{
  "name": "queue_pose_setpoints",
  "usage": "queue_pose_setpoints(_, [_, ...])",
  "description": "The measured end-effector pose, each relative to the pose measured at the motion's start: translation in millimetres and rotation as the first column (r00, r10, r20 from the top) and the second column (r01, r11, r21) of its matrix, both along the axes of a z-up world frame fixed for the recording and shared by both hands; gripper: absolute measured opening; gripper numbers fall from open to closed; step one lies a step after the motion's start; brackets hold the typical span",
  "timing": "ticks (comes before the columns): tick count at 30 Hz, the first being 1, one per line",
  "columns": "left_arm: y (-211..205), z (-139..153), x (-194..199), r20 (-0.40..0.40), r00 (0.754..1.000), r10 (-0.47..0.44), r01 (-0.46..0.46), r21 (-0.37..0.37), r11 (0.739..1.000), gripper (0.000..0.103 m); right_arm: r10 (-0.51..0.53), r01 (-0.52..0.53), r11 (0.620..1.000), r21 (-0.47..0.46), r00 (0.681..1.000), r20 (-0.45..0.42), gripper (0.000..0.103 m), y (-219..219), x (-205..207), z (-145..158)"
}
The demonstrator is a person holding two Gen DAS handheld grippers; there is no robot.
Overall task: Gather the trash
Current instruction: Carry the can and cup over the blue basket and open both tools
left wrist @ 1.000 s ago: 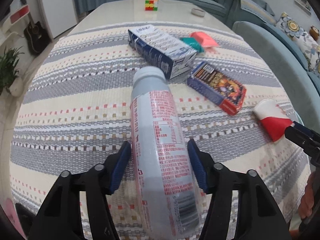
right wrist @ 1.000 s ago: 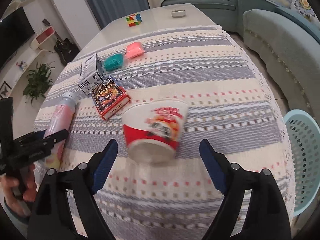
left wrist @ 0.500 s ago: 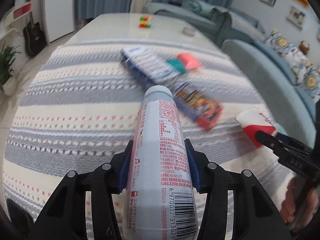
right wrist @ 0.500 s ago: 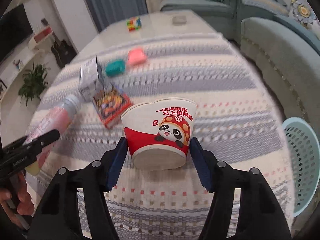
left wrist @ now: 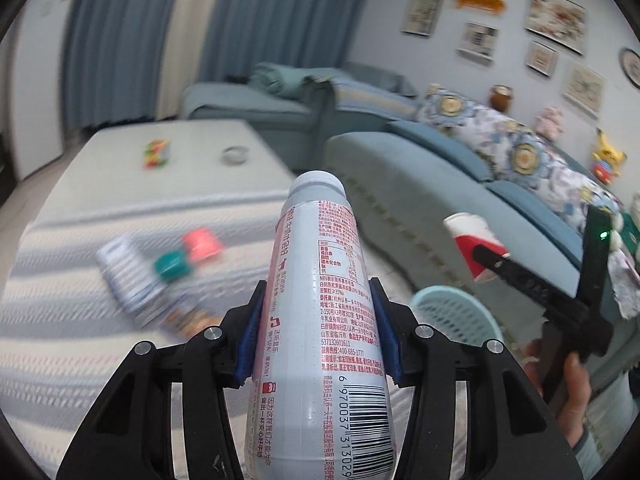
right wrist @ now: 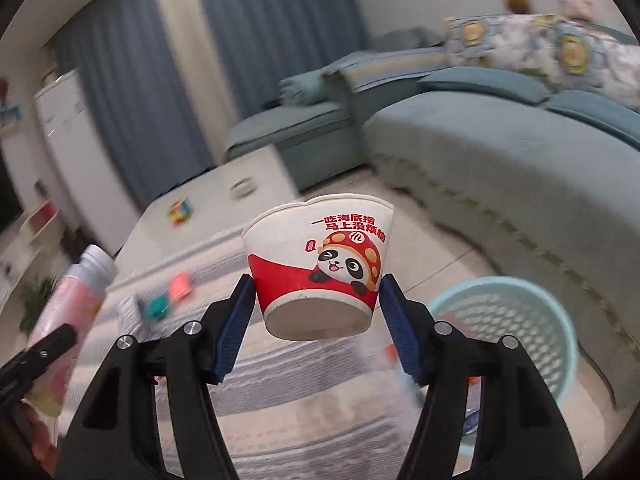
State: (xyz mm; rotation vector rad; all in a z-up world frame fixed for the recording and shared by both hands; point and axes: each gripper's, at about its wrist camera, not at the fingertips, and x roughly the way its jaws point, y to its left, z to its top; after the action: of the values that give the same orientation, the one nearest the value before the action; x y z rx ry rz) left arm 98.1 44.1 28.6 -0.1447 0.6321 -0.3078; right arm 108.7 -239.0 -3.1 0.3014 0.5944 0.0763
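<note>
Holding both pieces of trash up off the striped tablecloth (left wrist: 80, 248) right now: the left gripper (left wrist: 316, 332) is clamped on the grey-and-pink bottle (left wrist: 320, 320) around its middle, and the right gripper (right wrist: 316, 312) is squeezing the panda paper cup (right wrist: 320, 264) low down near its base. The bottle looks like stiff plastic, likely empty and light, so a mid-body pinch seems fine. The cup is thin paper and its rim already looks a bit dented, so I'd guess a hard squeeze would crumple it; staying near the base is smarter. Compared with a second ago, both items were lying on the table and the right jaws were wide around the cup; they've since closed onto it. The light blue basket (right wrist: 532, 320) sits on the floor just past the table edge.
</note>
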Motion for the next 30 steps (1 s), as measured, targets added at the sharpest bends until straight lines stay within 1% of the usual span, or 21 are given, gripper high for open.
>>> queue_pose_setpoints(2, [-29, 9, 7, 0.023, 0.998, -0.050, 0.050, 0.007, 0.999, 0.047, -0.039, 0.039, 0.999, -0.004, 0.999, 0.001, 0.060, -18, -1, -2])
queue_pose_setpoints(5, [-72, 19, 22, 0.037, 0.989, -0.140, 0.140, 0.005, 0.990, 0.047, -0.105, 0.106, 0.994, 0.023, 0.994, -0.023, 0.060, -49, -3, -8])
queue_pose_setpoints(7, [-96, 19, 27, 0.035, 0.984, -0.174, 0.174, 0.001, 0.985, 0.047, -0.158, 0.160, 0.987, 0.036, 0.986, -0.053, 0.060, -68, -3, -14])
queue_pose_setpoints(9, [-121, 15, 38, 0.017, 0.977, -0.211, 0.211, -0.019, 0.977, 0.047, -0.210, 0.213, 0.976, 0.033, 0.974, -0.080, 0.060, -82, -4, -20])
queue_pose_setpoints(12, [-152, 0, 51, -0.019, 0.970, -0.244, 0.244, -0.030, 0.969, 0.047, -0.287, 0.292, 0.956, 0.020, 0.948, -0.139, 0.060, -102, -2, -32])
queue_pose_setpoints(16, [-186, -29, 66, -0.088, 0.958, -0.272, 0.271, -0.030, 0.962, 0.047, -0.341, 0.350, 0.937, 0.007, 0.915, -0.217, 0.060, -118, 2, -49])
queue_pose_setpoints(17, [-195, -41, 69, -0.114, 0.954, -0.278, 0.276, -0.029, 0.961, 0.047, -0.349, 0.361, 0.932, 0.006, 0.906, -0.238, 0.060, -122, 4, -53])
queue_pose_setpoints(20, [-204, -66, 77, -0.171, 0.941, -0.291, 0.293, -0.016, 0.956, 0.047, -0.362, 0.387, 0.922, 0.022, 0.880, -0.307, 0.060, -134, 9, -67])
queue_pose_setpoints(24, [-214, -98, 79, -0.234, 0.921, -0.312, 0.329, 0.034, 0.944, 0.047, -0.375, 0.416, 0.909, 0.028, 0.846, -0.379, 0.061, -145, 11, -83])
queue_pose_setpoints(26, [-217, -106, 80, -0.254, 0.915, -0.314, 0.335, 0.040, 0.942, 0.047, -0.375, 0.418, 0.908, 0.023, 0.837, -0.397, 0.061, -146, 11, -87])
queue_pose_setpoints(28, [-215, -108, 80, -0.256, 0.912, -0.321, 0.341, 0.033, 0.940, 0.053, -0.384, 0.423, 0.906, 0.005, 0.829, -0.406, 0.061, -143, 12, -90])
queue_pose_setpoints(30, [-213, -104, 77, -0.238, 0.916, -0.323, 0.341, 0.042, 0.939, 0.058, -0.386, 0.422, 0.907, -0.001, 0.827, -0.408, 0.061, -142, 12, -91])
